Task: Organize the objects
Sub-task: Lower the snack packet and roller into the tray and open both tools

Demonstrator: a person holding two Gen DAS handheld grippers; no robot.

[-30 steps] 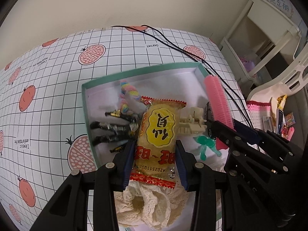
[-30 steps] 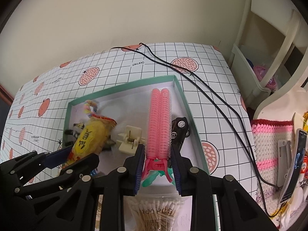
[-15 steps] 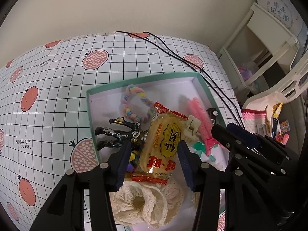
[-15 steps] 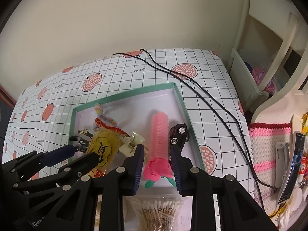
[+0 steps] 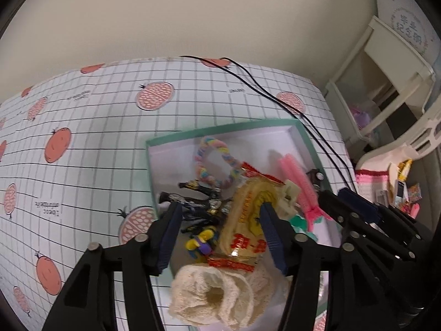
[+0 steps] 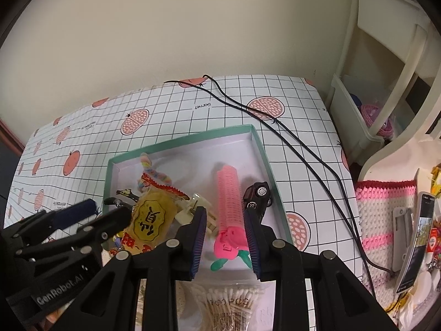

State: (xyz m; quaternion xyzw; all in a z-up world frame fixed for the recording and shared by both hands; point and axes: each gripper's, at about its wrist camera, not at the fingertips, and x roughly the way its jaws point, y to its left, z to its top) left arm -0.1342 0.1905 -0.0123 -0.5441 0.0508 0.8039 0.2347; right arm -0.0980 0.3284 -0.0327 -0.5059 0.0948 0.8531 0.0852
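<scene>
The green-rimmed box (image 6: 259, 144) on the checked table (image 5: 91, 138) now holds both things the grippers carried a second ago. The left gripper (image 5: 220, 229) has let go of the yellow snack packet (image 5: 248, 220), which lies tilted in the box over the black clips (image 5: 193, 201) and beige claw clip (image 6: 195, 209); its jaws stand wide apart above it. The right gripper (image 6: 224, 237) has freed the pink roller (image 6: 230, 193), now flat beside the toy car (image 6: 257, 195), jaws apart. Both have pulled back, so these two placements look done; the lace cloth (image 5: 215, 298) and cotton swabs (image 6: 231, 303) remain nearest.
</scene>
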